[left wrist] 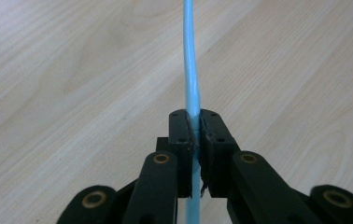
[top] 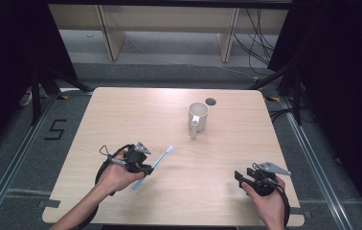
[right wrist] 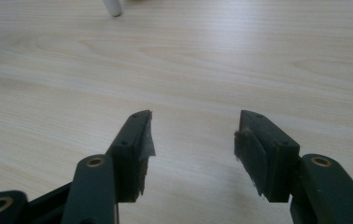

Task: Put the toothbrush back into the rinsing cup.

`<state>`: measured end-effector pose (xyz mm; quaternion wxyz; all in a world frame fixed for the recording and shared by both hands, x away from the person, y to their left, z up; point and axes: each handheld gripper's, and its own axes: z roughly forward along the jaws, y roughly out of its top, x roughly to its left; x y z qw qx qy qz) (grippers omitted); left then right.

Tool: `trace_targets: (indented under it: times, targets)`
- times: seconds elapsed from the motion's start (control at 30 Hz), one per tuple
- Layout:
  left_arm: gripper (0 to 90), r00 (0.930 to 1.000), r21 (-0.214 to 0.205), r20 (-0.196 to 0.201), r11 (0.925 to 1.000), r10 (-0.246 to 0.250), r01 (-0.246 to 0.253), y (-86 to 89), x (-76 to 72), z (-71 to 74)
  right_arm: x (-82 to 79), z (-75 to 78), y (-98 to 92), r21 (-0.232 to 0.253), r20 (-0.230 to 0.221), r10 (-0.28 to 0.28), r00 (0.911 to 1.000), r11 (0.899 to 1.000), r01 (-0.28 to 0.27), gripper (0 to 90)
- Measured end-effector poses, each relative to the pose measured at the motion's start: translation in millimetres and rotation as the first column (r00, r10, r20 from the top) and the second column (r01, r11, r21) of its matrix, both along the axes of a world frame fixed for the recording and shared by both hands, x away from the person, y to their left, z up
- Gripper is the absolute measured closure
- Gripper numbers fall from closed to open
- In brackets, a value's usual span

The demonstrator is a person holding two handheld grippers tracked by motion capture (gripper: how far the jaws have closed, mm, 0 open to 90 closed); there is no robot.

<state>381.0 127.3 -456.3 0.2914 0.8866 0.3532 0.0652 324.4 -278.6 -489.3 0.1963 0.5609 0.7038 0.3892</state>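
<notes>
A light blue toothbrush [top: 156, 164] with a white head is clamped by its handle in my left gripper [top: 143, 168], over the table's near left. In the left gripper view the blue handle [left wrist: 191, 70] runs straight up out of the shut jaws of the left gripper [left wrist: 194, 122]. A white mug [top: 198, 116] stands upright toward the far right, its handle pointing at the near side. My right gripper [top: 239, 176] rests at the near right, and in the right gripper view the right gripper [right wrist: 193, 133] stands open over bare wood.
The wooden table [top: 121, 115] has a small dark round hole [top: 211, 101] just behind the mug. A bit of the mug's handle [right wrist: 113, 7] shows at the top of the right gripper view. Dark floor and black stands surround the table.
</notes>
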Motion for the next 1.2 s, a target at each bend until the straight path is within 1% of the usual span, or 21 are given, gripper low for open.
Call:
trace_targets:
  times: [0.03,0.07,0.1,0.13,0.2,0.3,0.37,0.4,0.43,0.5,0.6,0.63,0.67,0.7,0.77,0.87,1.03,1.07,1.1,1.13,1.2]
  targets:
    - [83.4,1.0,-0.009,-0.003,0.9999,0.007,-0.007,1.4,-1.5,0.9,-1.2,1.7,0.4,-0.016,-0.013,-0.001,0.9999,1.0,0.001,46.4]
    - [83.4,0.9999,-0.025,0.003,0.9995,0.016,-0.016,2.1,-2.6,1.3,-1.3,0.4,5.2,0.04,-0.025,-0.006,0.9997,0.999,0.007,46.5]
    - [83.4,0.9991,-0.062,0.033,0.9978,0.025,-0.023,3.8,-4.1,1.5,-0.1,0.2,3.8,0.01,-0.004,0.014,0.9999,1.0,-0.014,46.6]
    - [83.4,0.9988,-0.081,0.039,0.9964,0.03,-0.026,4.8,-4.7,1.9,-1.9,1.7,7.8,0.046,-0.033,0.003,0.9994,0.999,-0.001,46.6]
    - [83.4,0.9972,-0.108,0.067,0.9938,0.034,-0.026,7.1,-5.4,2.3,-1.2,0.9,11.0,0.062,-0.016,0.012,0.9998,0.998,-0.011,46.6]
    - [83.4,0.9948,-0.139,0.093,0.9899,0.042,-0.029,9.4,-6.3,2.1,-1.0,3.1,9.9,0.016,-0.01,0.024,0.9997,1.0,-0.024,46.8]
    - [83.4,0.9907,-0.159,0.127,0.9869,0.048,-0.027,12.2,-6.9,1.2,-1.8,3.5,15.8,0.08,-0.024,0.023,0.9994,0.997,-0.021,46.8]
    - [83.4,0.9898,-0.176,0.133,0.9841,0.05,-0.027,13.5,-7.5,0.6,-0.4,3.1,14.2,0.049,0.005,0.04,0.9992,0.998,-0.04,46.8]
    - [83.4,0.9886,-0.188,0.142,0.9818,0.05,-0.023,14.1,-7.8,0.0,-0.1,4.1,17.1,0.075,0.01,0.052,0.9986,0.996,-0.052,47.0]
    - [83.4,0.986,-0.206,0.156,0.9783,0.059,-0.025,14.9,-9.5,-1.2,-0.3,5.0,18.2,0.063,0.006,0.046,0.9989,0.997,-0.047,47.0]
    - [83.4,0.9807,-0.249,0.183,0.9682,0.068,-0.02,17.1,-11.0,-2.5,1.1,6.2,23.3,0.077,0.029,0.063,0.9976,0.995,-0.065,47.2]
    - [83.4,0.9784,-0.263,0.191,0.9644,0.079,-0.027,18.1,-11.4,-2.2,-0.8,8.8,26.8,0.099,-0.003,0.053,0.9986,0.994,-0.052,47.3]
    - [83.4,0.9754,-0.297,0.201,0.9546,0.09,-0.027,19.3,-11.4,-2.7,0.4,10.0,30.8,0.094,0.014,0.065,0.9978,0.993,-0.066,47.8]
    - [83.4,0.9754,-0.297,0.201,0.9546,0.09,-0.027,19.3,-11.4,-2.7,0.4,10.0,30.8,0.094,0.014,0.065,0.9978,0.993,-0.066,47.8]
    - [83.4,0.9685,-0.332,0.223,0.9428,0.111,-0.032,21.3,-12.3,-2.0,2.7,11.1,40.6,0.135,0.032,0.097,0.9948,0.986,-0.101,48.7]
    - [83.4,0.9631,-0.357,0.243,0.934,0.116,-0.023,22.3,-13.4,-0.1,6.0,13.3,48.9,0.14,0.058,0.13,0.9899,0.981,-0.137,49.3]
    - [83.4,0.955,-0.369,0.268,0.9293,0.127,-0.02,23.0,-14.5,2.3,9.2,17.1,60.9,0.147,0.078,0.159,0.9842,0.975,-0.169,50.0]
    - [83.4,0.9525,-0.381,0.276,0.9244,0.128,-0.014,23.2,-14.4,2.5,7.7,19.5,65.8,0.167,0.054,0.14,0.9886,0.975,-0.147,50.2]
    - [83.4,0.9505,-0.388,0.28,0.9216,0.134,-0.016,23.1,-14.8,3.2,10.1,19.7,66.4,0.141,0.078,0.158,0.9844,0.976,-0.167,50.5]
    - [83.4,0.9472,-0.407,0.29,0.9133,0.136,-0.007,22.8,-14.6,3.6,10.7,23.3,70.0,0.157,0.083,0.172,0.9816,0.971,-0.183,51.1]
    - [83.4,0.9456,-0.417,0.296,0.9088,0.135,0.001,22.4,-14.4,3.5,12.4,25.9,74.6,0.156,0.099,0.18,0.9786,0.969,-0.194,52.1]
